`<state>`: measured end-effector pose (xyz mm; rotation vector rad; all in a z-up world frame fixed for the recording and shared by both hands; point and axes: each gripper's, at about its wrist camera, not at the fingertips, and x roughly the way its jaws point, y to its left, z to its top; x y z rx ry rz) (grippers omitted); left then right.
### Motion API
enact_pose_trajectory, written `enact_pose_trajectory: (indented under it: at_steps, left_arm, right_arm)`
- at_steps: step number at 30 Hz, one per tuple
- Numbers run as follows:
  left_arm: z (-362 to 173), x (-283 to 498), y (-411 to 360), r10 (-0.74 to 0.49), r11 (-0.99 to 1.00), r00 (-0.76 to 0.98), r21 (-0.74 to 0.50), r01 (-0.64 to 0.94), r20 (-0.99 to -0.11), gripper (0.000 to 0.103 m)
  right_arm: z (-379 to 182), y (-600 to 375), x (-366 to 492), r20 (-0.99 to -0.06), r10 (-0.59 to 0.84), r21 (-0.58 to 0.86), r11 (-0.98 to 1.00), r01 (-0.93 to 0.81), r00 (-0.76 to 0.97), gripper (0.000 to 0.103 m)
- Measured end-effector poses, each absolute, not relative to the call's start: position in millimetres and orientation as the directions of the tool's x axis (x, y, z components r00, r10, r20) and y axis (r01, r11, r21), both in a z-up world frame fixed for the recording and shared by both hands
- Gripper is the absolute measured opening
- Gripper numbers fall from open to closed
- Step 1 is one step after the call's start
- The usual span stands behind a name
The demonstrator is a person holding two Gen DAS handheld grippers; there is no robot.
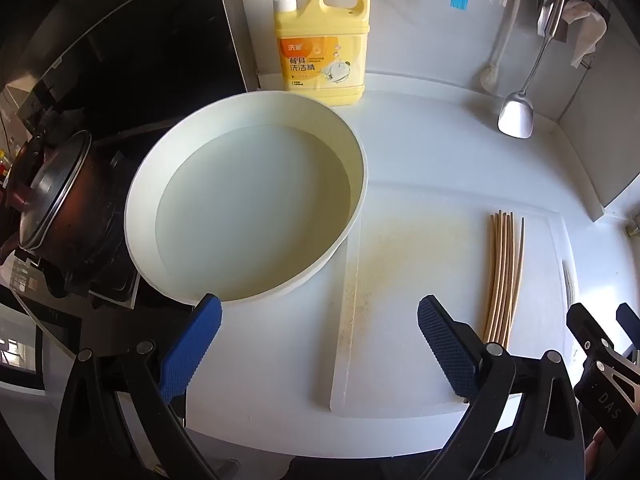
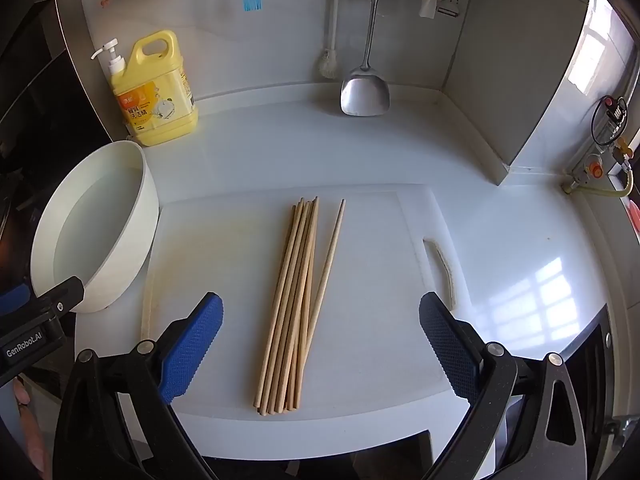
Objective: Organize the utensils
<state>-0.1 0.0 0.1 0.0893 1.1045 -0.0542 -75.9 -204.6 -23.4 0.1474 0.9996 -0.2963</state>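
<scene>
1. Sticks [image 2: 298,304] lying flat in a bunch on the board [image 2: 376,320], near its middle in the right view.
2. One stick set a bit apart on the right side of the bunch, touching it only near the low end.
3. Tips of the bunch pointing away toward the back wall, a little fanned out at the far end.
4. Right gripper [image 2: 320,344] hanging over the near end of the sticks, fingers [image 2: 192,344] spread wide, nothing held.
5. Sticks lined up between those two fingers, not touched by either.
6. Left gripper [image 1: 320,344] hanging over the left part of the board [image 1: 400,300], fingers [image 1: 190,350] spread wide too, nothing held.
7. In the left view, sticks [image 1: 504,276] off to the right, just past the right finger.
8. Bowl [image 1: 248,200], white and round, sitting to the left of the board, its edge just over the board's corner.
9. Water, or something clear like it, inside the bowl.
10. Soap jug [image 1: 326,48], yellow with a white pump, standing behind the bowl by the wall.
11. Spatula [image 2: 365,92], shiny metal, hanging on the wall with its blade just above the counter [image 2: 520,240].
12. Blue brush [image 2: 252,0] hanging higher up on the wall.
13. White brush [image 2: 330,64] hanging just left of the spatula.
14. Dark pot [image 1: 60,200] with a lid on the stove, left of the bowl.
15. Yellowish stain on the left part of the board.
</scene>
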Motion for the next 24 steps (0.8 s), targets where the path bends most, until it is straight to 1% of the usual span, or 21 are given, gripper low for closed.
enact_pose_trajectory:
  at_steps: [9, 24]
  left_arm:
    - [0.0, 0.0, 0.1, -0.004, 0.995, 0.447, 0.04, 0.089, -0.895, 0.097]
    - [-0.4, 1.5, 3.4, -0.007, 0.995, 0.444, 0.038, 0.093, -0.896, 0.097]
  right_arm:
    - [-14.4, -206.3, -71.1, -0.847, -0.174, -0.013, 0.951, 0.308, 0.503, 0.094]
    - [-19.4, -203.0, -77.0, -0.845, -0.177, -0.015, 0.951, 0.309, 0.504, 0.094]
